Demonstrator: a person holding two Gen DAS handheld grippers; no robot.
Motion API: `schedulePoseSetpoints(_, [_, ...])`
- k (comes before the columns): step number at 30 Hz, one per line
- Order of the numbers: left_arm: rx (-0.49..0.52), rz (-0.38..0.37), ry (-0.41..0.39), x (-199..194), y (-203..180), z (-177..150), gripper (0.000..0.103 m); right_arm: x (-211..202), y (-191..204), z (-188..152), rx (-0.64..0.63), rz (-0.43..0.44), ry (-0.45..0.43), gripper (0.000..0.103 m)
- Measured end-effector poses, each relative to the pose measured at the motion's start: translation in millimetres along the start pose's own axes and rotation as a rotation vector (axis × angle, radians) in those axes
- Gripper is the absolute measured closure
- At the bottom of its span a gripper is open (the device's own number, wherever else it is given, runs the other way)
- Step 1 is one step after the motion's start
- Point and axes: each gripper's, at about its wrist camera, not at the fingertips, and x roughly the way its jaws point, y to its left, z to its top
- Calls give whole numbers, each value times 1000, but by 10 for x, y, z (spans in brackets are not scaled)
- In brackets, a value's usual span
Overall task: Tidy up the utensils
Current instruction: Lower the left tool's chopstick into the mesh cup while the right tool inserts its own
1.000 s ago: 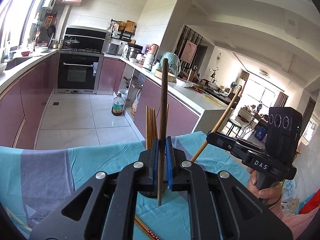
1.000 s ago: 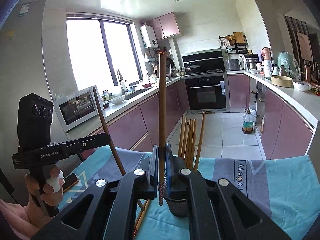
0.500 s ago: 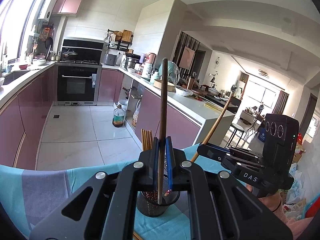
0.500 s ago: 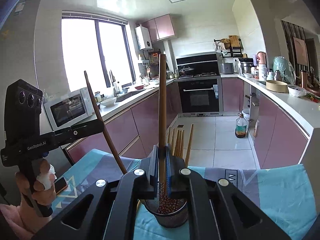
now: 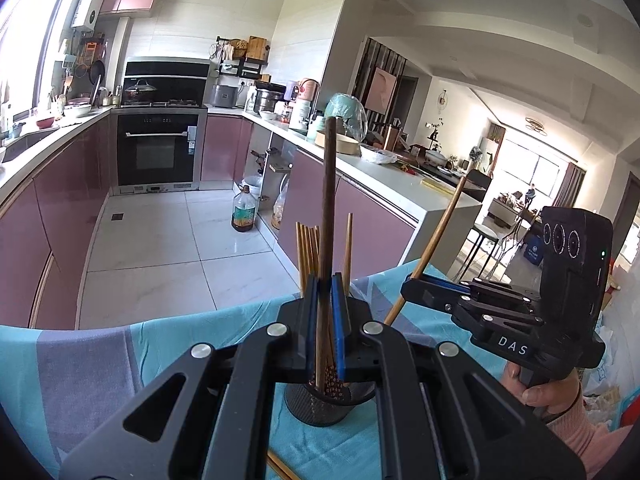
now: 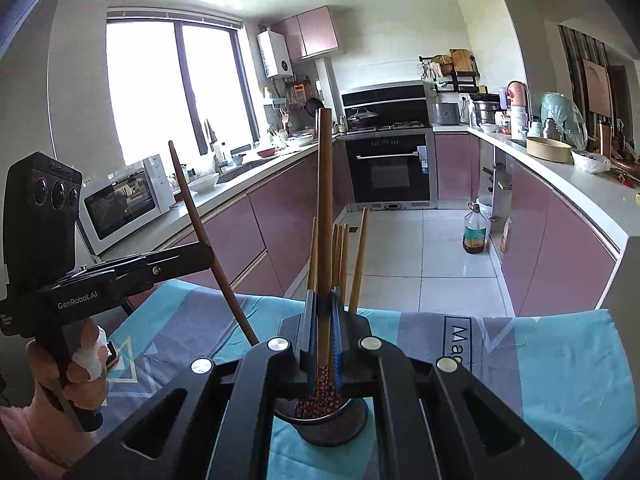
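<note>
My left gripper point(image 5: 325, 312) is shut on a dark brown chopstick point(image 5: 327, 200), held upright with its lower end inside the black mesh holder point(image 5: 320, 406). My right gripper point(image 6: 321, 328) is shut on a lighter wooden chopstick point(image 6: 324, 200), also upright with its lower end in the mesh holder point(image 6: 324, 424). Several light wooden chopsticks point(image 5: 306, 252) stand in the holder; they also show in the right wrist view point(image 6: 340, 256). The right gripper also shows in the left wrist view point(image 5: 416, 286), and the left gripper in the right wrist view point(image 6: 204, 256).
The holder stands on a table with a blue and grey cloth point(image 5: 100, 360). A loose chopstick point(image 5: 280, 466) lies on the cloth near me. Beyond the table edge are the tiled floor, pink cabinets point(image 6: 248, 240) and an oil bottle point(image 5: 243, 216).
Both grippers have come down and forward over the holder, so the lower ends of both held chopsticks now sit inside it. Both stay shut.
</note>
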Motion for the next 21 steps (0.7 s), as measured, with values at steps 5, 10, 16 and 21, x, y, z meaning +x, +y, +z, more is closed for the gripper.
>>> schedulePoseSetpoints(5, [11,10,38,87,18,-11,95,72,-6,-32,-1,-6,32,98])
schedulePoseSetpoints(10, [24,12,79,143,20,-61,96,139,-15,-46,-5,-14,67,98])
schedulePoseSetpoints(16, [30,19,119,249,64,-88,95,199,26,-93,-11,-24,111,98])
schedulePoseSetpoints(21, [27,26,147,351,126,-99,95,299,35,-111,-17,-29,149,97])
